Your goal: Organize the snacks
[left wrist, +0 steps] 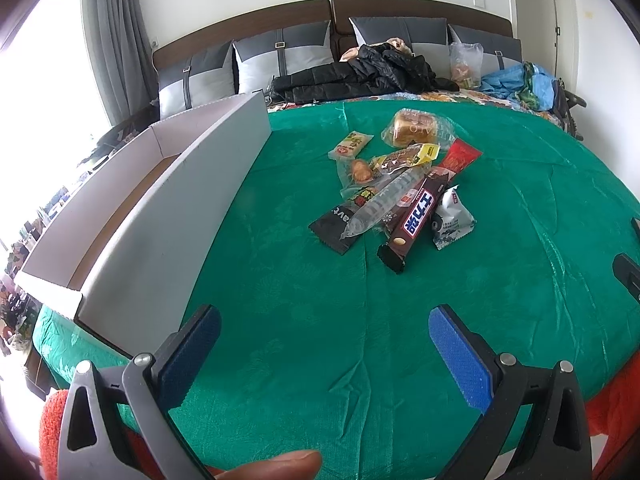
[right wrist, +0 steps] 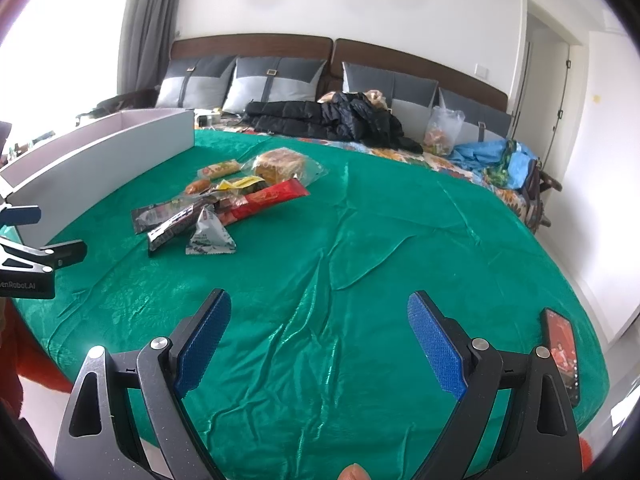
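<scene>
Fingers (left wrist: 202, 350) of both my grippers gape, holding nothing; every snack (left wrist: 400, 184) lies piled beside the box (left wrist: 168, 216), none sorted yet.

Snack packets on the green bed cover (left wrist: 320, 300): nine counted in one pile (left wrist: 400, 184), some overlapping, so the count is approximate. White box (left wrist: 168, 208): one, at the cover's left edge. Cushions (left wrist: 280, 54) at the headboard: four. Black jacket (left wrist: 360, 74): one. Clear bag (left wrist: 466, 64): one. Phone (right wrist: 562, 354): one, near right edge.
</scene>
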